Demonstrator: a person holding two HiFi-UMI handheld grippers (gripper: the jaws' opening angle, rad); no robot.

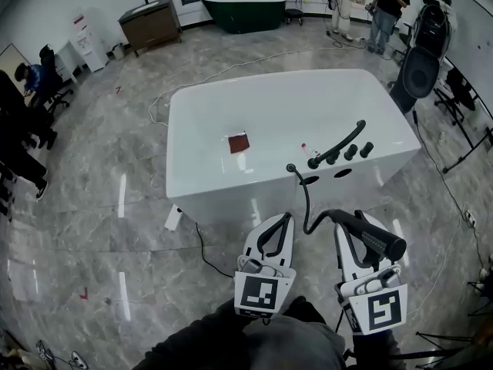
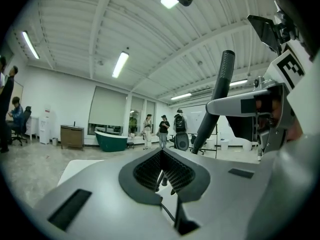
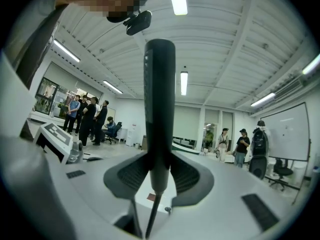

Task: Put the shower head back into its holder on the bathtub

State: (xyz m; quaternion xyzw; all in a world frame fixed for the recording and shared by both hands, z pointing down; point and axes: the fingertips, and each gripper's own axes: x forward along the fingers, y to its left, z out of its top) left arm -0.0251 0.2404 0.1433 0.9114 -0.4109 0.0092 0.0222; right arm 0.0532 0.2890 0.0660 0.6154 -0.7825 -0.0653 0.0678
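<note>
The white bathtub (image 1: 231, 91) stands just ahead of me. Black tap fittings (image 1: 339, 146) sit on its near right rim, with the dark holder opening (image 1: 310, 180) beside them. From there a black hose (image 1: 306, 206) curves down to the black shower head (image 1: 371, 235). My right gripper (image 1: 353, 220) is shut on the shower head's handle. In the right gripper view the shower head (image 3: 160, 104) stands upright between the jaws, with the hose (image 3: 151, 216) hanging below. My left gripper (image 1: 286, 217) is alongside, shut and empty, short of the tub; its own view shows the left gripper's (image 2: 161, 154) tips meeting.
A dark red square (image 1: 239, 142) lies inside the tub. On the floor by the tub's near left corner are a white block (image 1: 173, 217) and a cable (image 1: 204, 245). A green tub (image 1: 243, 10), a cabinet (image 1: 150, 23) and standing people (image 1: 385, 14) are at the back.
</note>
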